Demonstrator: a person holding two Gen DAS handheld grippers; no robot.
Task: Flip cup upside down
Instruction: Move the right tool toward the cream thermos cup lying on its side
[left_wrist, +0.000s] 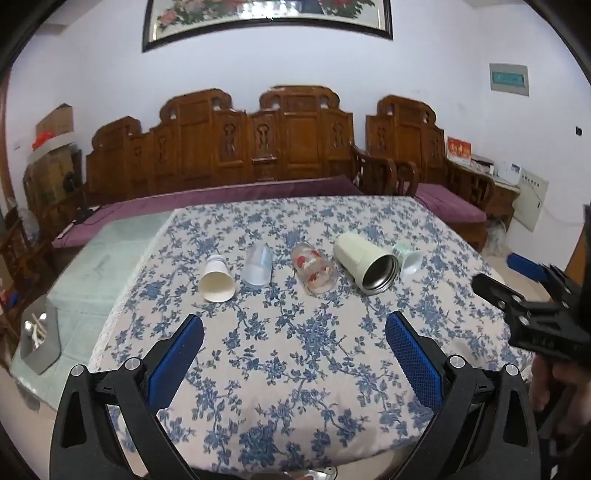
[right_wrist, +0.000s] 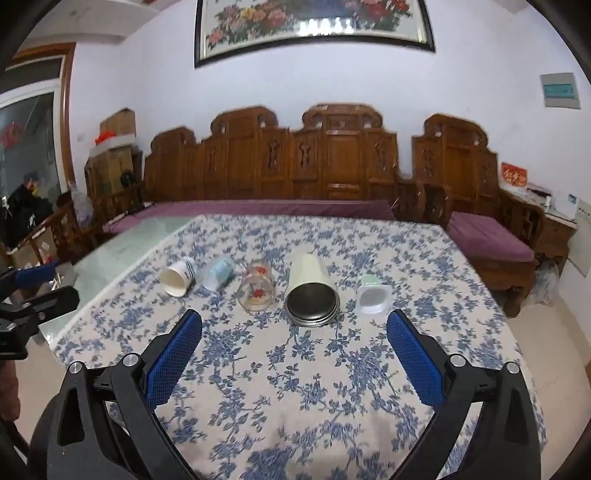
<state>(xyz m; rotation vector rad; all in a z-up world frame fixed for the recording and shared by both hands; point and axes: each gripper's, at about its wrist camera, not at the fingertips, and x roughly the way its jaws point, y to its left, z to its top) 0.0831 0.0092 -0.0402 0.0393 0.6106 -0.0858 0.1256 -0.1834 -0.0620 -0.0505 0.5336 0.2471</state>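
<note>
Several cups lie on their sides in a row on the floral tablecloth, mouths toward me. From left: a white paper cup (left_wrist: 217, 278) (right_wrist: 177, 277), a clear plastic cup with a blue label (left_wrist: 257, 266) (right_wrist: 218, 274), a glass with red prints (left_wrist: 314, 267) (right_wrist: 256, 283), a cream steel-lined tumbler (left_wrist: 365, 262) (right_wrist: 311, 288), and a small pale-green cup (left_wrist: 408, 257) (right_wrist: 373, 292). My left gripper (left_wrist: 294, 332) is open and empty, short of the row. My right gripper (right_wrist: 294, 330) is open and empty, just in front of the tumbler.
The table (right_wrist: 295, 387) has a blue-and-white cloth, with bare glass top (left_wrist: 92, 266) to its left. A metal holder (left_wrist: 38, 334) stands at the left edge. A carved wooden bench (right_wrist: 295, 166) with purple cushions runs behind the table.
</note>
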